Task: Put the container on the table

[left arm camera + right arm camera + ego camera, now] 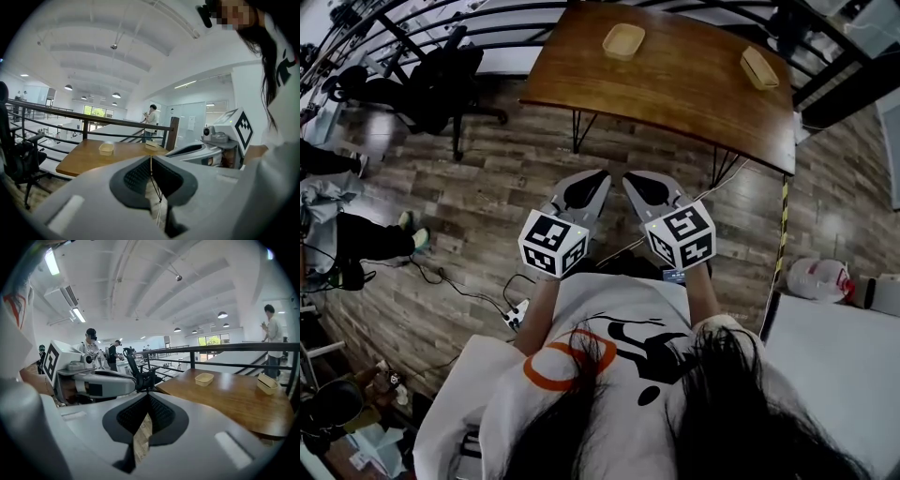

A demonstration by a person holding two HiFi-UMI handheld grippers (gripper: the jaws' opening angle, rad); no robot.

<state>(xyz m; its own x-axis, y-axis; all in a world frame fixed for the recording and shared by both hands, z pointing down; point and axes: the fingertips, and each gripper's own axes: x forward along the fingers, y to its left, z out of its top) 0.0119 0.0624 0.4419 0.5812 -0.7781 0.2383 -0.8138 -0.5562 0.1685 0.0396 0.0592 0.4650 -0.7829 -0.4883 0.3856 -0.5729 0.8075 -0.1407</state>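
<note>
Container (623, 40) at twelve o'clock on the desk (684, 94), second container (759, 67) at one o'clock. Left tongs (600, 175) and right tongs (629, 178), both pressed together and empty, at six o'clock.

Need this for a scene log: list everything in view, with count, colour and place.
table: one, brown wood, top centre of the head view
left container and right container: two, tan, on the table, apart
office chair: one, black, on the floor left of the table
railing: one, black, behind the table
bystander: one, light top, beyond the railing
left gripper and right gripper: two, grey, side by side short of the table, jaws shut, empty
</note>
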